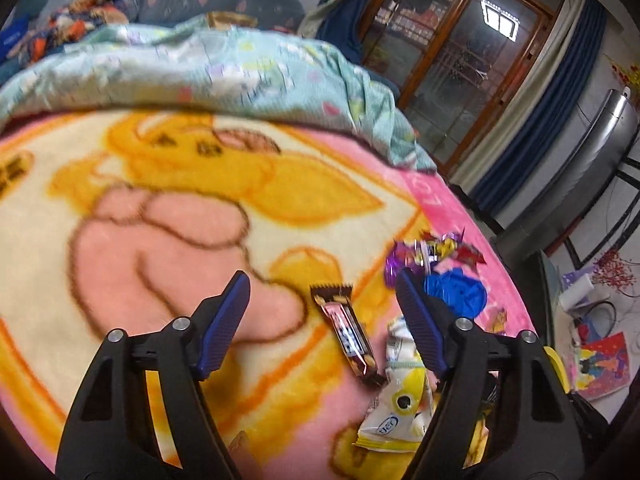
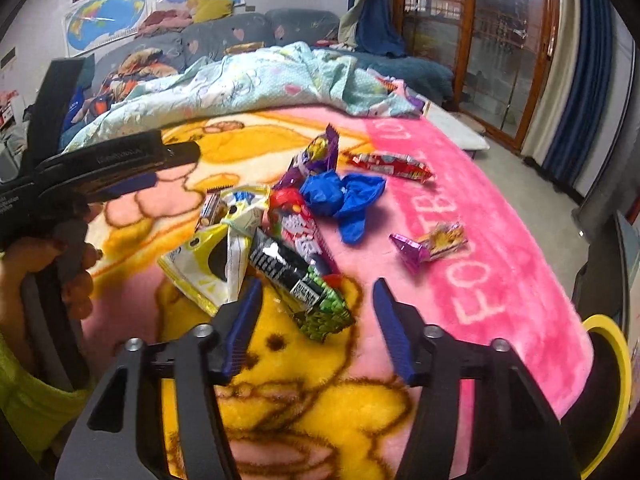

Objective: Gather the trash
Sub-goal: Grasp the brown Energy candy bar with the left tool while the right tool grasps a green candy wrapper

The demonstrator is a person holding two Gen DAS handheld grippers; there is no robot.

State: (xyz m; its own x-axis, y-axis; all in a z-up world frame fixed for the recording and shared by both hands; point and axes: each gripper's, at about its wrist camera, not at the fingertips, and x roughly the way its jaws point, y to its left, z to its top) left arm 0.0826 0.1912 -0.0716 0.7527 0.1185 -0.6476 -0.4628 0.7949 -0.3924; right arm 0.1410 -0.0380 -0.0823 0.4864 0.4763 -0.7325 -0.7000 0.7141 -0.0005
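- Left tool (image 1: 324, 300): jaws apart, empty, above brown snack bar wrapper (image 1: 347, 334) on blanket (image 1: 160, 200).
- Right tool (image 2: 318, 304): jaws apart, empty, near green-black wrapper (image 2: 304, 284).

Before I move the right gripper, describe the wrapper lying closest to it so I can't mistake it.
On the pink cartoon blanket, find the heap of wrappers at its middle. The black-and-green wrapper pokes out of the heap's near edge, just ahead of the open jaws. It alone is black with green at its near end.
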